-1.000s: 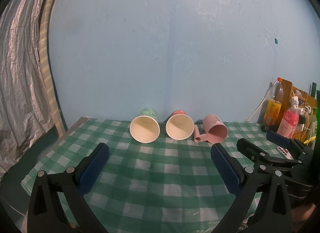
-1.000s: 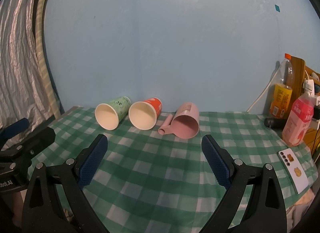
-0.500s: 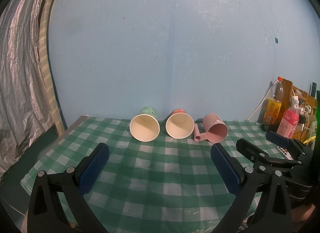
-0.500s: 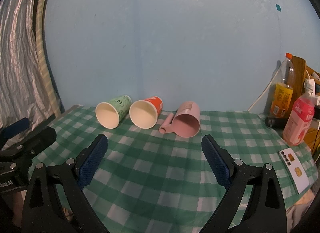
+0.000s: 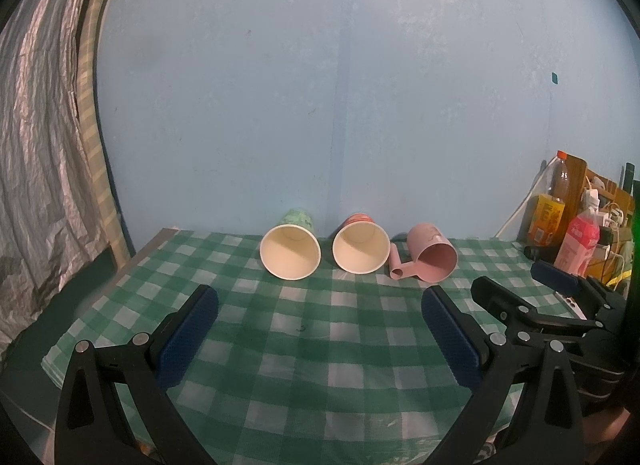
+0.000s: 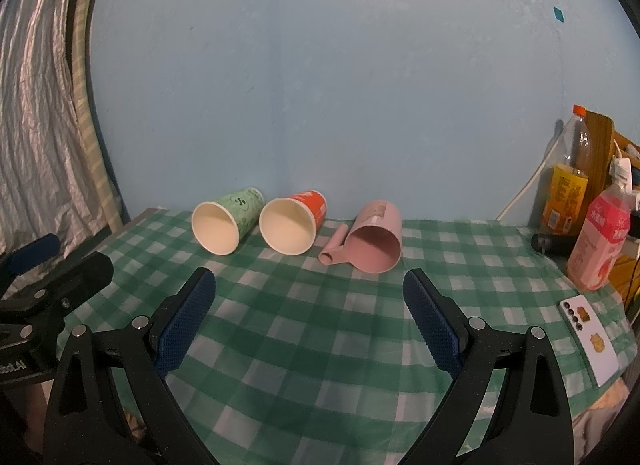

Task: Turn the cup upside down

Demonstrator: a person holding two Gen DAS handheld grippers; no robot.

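Note:
Three cups lie on their sides at the back of the green checked tablecloth point(image 5: 320, 349), mouths toward me: a green paper cup point(image 5: 290, 250) point(image 6: 224, 227), a red paper cup point(image 5: 361, 249) point(image 6: 291, 227) and a pink plastic mug with a handle point(image 5: 430, 259) point(image 6: 372, 243). My left gripper point(image 5: 320, 305) is open and empty, well short of the cups. My right gripper point(image 6: 308, 297) is open and empty too, in front of the red cup and pink mug. Each gripper shows at the edge of the other's view.
Bottles stand at the right: an orange drink bottle point(image 6: 568, 189) and a pink one point(image 6: 600, 241). A phone point(image 6: 592, 341) lies near the table's right edge. A blue wall runs behind the cups. Silver foil sheeting point(image 5: 36, 145) hangs on the left.
Both views have shifted very slightly; the cups have not moved and both grippers stay open.

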